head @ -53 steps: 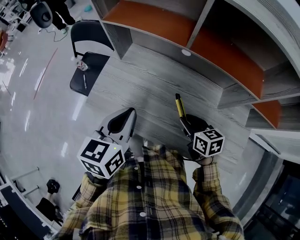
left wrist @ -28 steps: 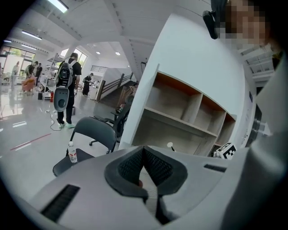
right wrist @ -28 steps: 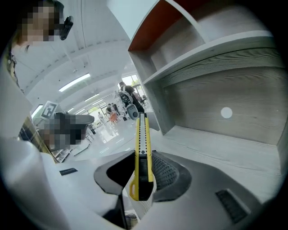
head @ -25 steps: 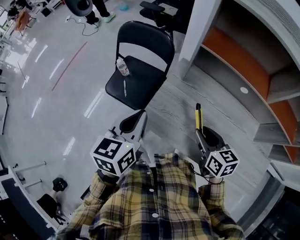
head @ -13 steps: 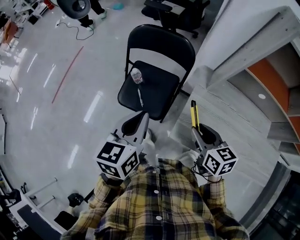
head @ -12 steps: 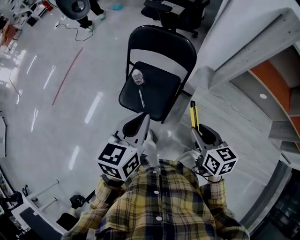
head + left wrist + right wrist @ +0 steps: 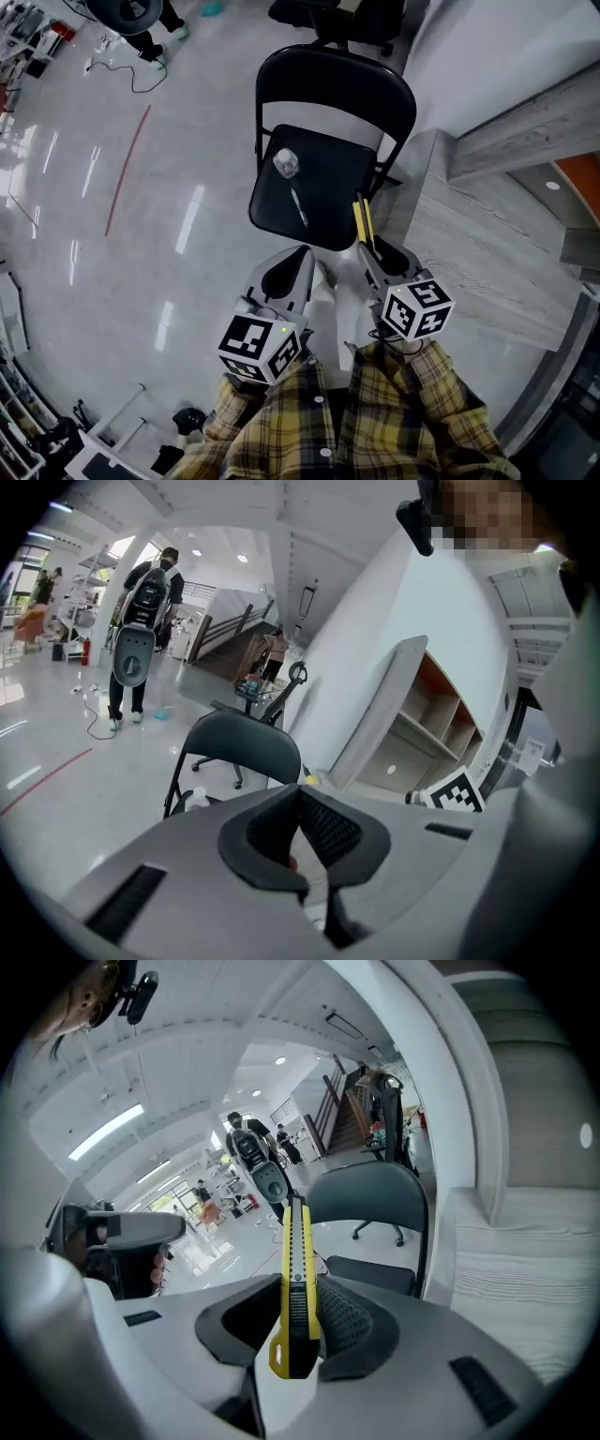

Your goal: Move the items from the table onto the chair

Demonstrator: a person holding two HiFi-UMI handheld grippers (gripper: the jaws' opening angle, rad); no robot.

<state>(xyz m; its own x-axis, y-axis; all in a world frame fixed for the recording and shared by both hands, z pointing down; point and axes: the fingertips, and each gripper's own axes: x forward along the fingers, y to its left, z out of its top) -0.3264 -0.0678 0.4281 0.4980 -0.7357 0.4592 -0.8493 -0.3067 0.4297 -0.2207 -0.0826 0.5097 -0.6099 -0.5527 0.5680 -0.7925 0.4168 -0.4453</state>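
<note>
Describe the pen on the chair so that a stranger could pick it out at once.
Find the black folding chair beside the grey table. On its seat lie a small clear bottle near the backrest and, nearer the front, the pen. It is the thin, pale stick, not the stubby bottle.

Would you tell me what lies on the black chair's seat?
A clear bottle and a pen lie on the seat; the yellow utility knife in the right gripper covers its near edge.
</note>
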